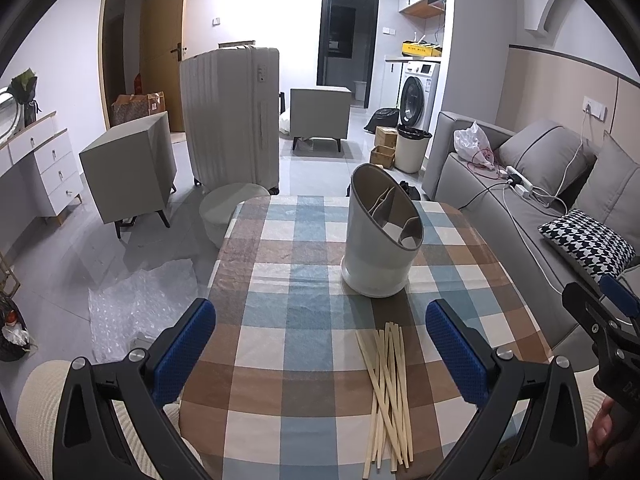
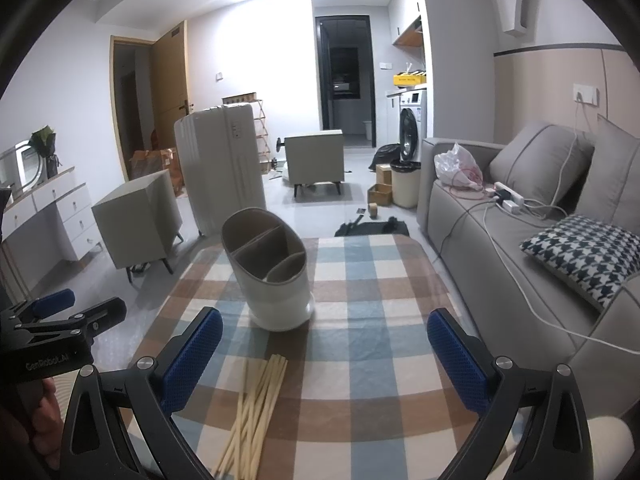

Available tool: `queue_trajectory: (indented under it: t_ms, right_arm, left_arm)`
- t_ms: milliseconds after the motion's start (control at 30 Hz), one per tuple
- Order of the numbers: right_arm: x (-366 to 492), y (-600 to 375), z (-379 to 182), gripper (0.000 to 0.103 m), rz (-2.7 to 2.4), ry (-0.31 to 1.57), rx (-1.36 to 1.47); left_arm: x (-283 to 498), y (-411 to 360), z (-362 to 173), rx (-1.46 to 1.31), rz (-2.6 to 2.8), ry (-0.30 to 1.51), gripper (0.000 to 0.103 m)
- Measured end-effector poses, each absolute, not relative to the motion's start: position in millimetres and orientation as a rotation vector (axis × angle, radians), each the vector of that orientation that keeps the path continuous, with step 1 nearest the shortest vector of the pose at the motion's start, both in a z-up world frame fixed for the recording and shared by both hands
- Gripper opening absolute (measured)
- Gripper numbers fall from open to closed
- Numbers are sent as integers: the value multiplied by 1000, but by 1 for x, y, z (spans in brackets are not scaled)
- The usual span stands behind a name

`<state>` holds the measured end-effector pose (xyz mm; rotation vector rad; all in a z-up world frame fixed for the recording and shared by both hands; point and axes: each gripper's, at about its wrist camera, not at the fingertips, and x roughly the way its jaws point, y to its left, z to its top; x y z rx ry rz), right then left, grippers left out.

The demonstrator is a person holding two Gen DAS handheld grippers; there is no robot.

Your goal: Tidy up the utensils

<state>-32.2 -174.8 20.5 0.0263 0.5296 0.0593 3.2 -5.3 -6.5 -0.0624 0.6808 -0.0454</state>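
A loose bundle of several pale wooden chopsticks lies on the checked tablecloth near the front edge, also seen in the right wrist view as the chopsticks. Behind them stands a white utensil holder with divided compartments, the same holder looking empty. My left gripper is open above the cloth, the chopsticks between its blue fingers. My right gripper is open too, with the chopsticks by its left finger. Each gripper shows at the edge of the other's view.
A grey sofa with a houndstooth cushion and a power strip runs along the table's right side. On the floor to the left lie bubble wrap, a round stool, a suitcase and small cabinets.
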Motion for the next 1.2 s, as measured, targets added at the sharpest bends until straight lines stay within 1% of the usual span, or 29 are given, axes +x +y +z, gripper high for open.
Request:
queue_trajectory:
  t_ms: [333,467,533,667,800,1000,1067,1133,1200]
  right_arm:
    - [-22,-176,15,103,74,559,21]
    - [-15,-177,10,103,70,571,-8]
    - [-9,-178,7,103,76,582,-10]
    - [7,-180,-4,103,74,624,-29]
    - [23,-181,-18,98,77,679,-48]
    - [48,-188,-33,96,42,746,-34]
    - [55,-190,-35,96,42,764,-20]
    - [59,-192,-35,96,50,772,-11]
    - [63,-193,-36,96,55,781,-11]
  left_arm:
    - [20,-1,-20,-113,-85,784,102]
    - [39,4,-38,-157,-88,887,102]
    - [52,7,-52,-199,-92,968,102]
    - [71,7,-80,-273,-112,1114,96]
    - [84,-4,-103,-278,-133,1225,89]
    - [100,-16,-123,-192,-128,1296,86]
    - [105,-19,-131,-177,-117,1319,83]
    - [110,-20,-137,-176,-112,1339,77]
    - [114,-22,-141,-171,-99,1352,77]
